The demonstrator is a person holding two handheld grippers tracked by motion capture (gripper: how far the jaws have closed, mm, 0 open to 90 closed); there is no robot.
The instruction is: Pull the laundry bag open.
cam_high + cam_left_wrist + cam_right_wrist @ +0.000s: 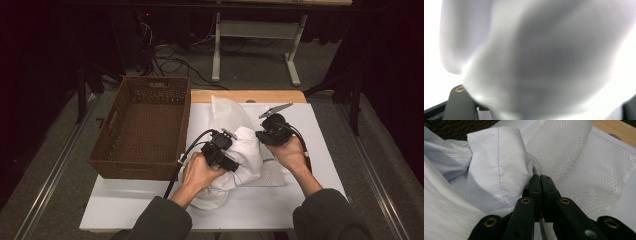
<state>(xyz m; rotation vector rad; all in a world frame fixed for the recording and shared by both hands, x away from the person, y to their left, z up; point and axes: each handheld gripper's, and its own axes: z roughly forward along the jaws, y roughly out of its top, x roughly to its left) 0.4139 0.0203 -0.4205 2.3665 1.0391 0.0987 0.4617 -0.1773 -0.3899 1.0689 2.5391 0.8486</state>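
Resting mid-tabletop (150, 205), the crumpled white cloth garment (245, 150) meets a white mesh bag (225, 112); the right tool (539, 176) pinches its mesh, the left tool (235, 167) seemingly gapes against cloth.

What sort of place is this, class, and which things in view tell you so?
Probably a lab or recording workspace, not a home: a white-topped table under a fixed camera, loose cables on grey carpet, and a bare desk frame behind.

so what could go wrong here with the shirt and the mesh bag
1. The right tongs are shut on the edge of the mesh bag with the white garment bunched against them, so a pull might drag both along.
2. The left tongs are open and pressed into the garment, so they may close on the wrong fold.
3. Loose cloth could slide toward the table's front edge.
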